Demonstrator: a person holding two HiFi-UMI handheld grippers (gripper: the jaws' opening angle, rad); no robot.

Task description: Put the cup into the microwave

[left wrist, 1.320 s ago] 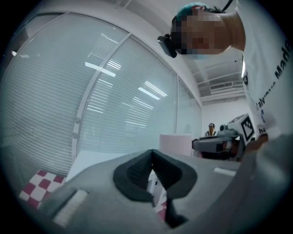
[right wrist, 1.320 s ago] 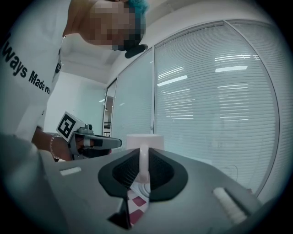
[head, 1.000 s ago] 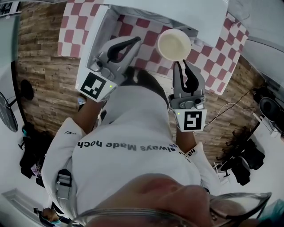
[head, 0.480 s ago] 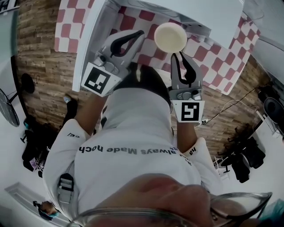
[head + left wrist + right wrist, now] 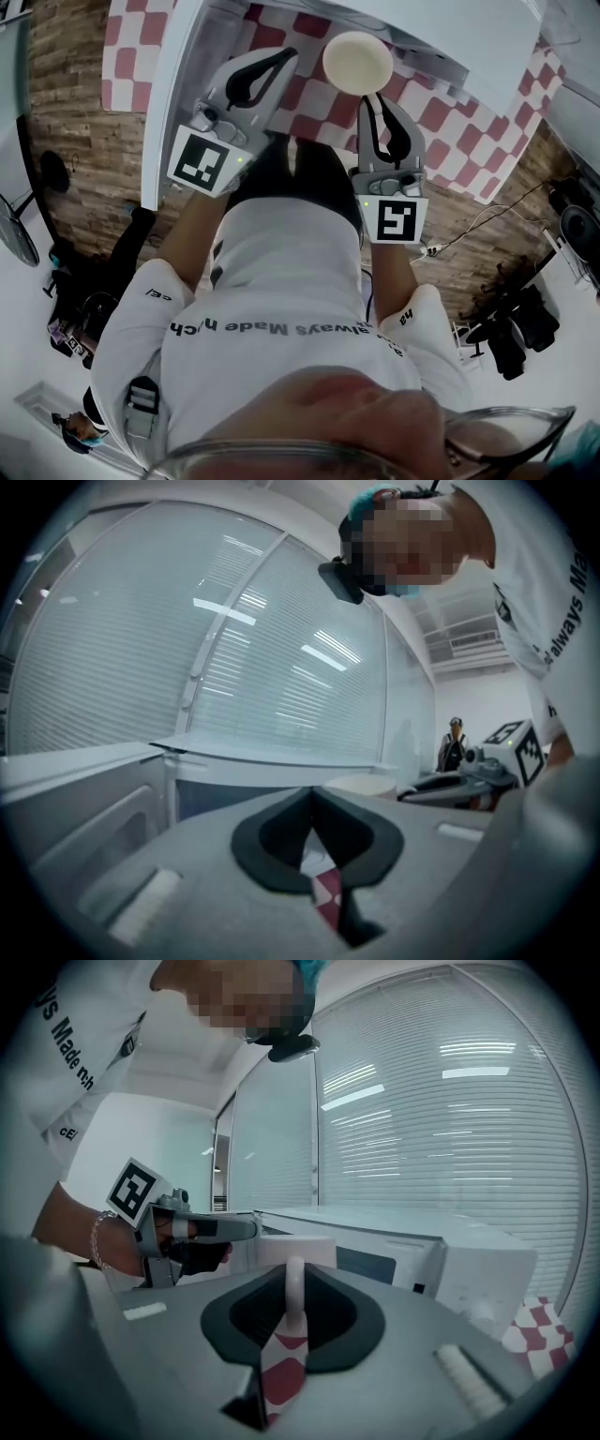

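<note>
A cream cup [image 5: 357, 61] hangs over the red-checked cloth, just before the white microwave [image 5: 441, 26]. My right gripper [image 5: 371, 97] is shut on the cup's handle [image 5: 294, 1288], with the cup body [image 5: 296, 1250] beyond the jaws. The microwave door [image 5: 174, 103] stands open at the left. My left gripper [image 5: 287, 58] hovers left of the cup, shut with nothing in it. In the left gripper view the left gripper [image 5: 312, 795] shows its jaws meeting, with the cup [image 5: 360, 785] to the right. The right gripper [image 5: 294, 1269] faces the microwave [image 5: 403, 1241].
The red-and-white checked cloth [image 5: 469, 141] covers the table under the microwave. Wooden floor [image 5: 75, 141] lies on both sides. Cables and dark equipment [image 5: 525, 319] sit at the right. A person [image 5: 455, 742] stands far off in the room.
The right gripper has carried the cup forward toward the microwave. The left gripper has also moved a little forward and stayed shut.
</note>
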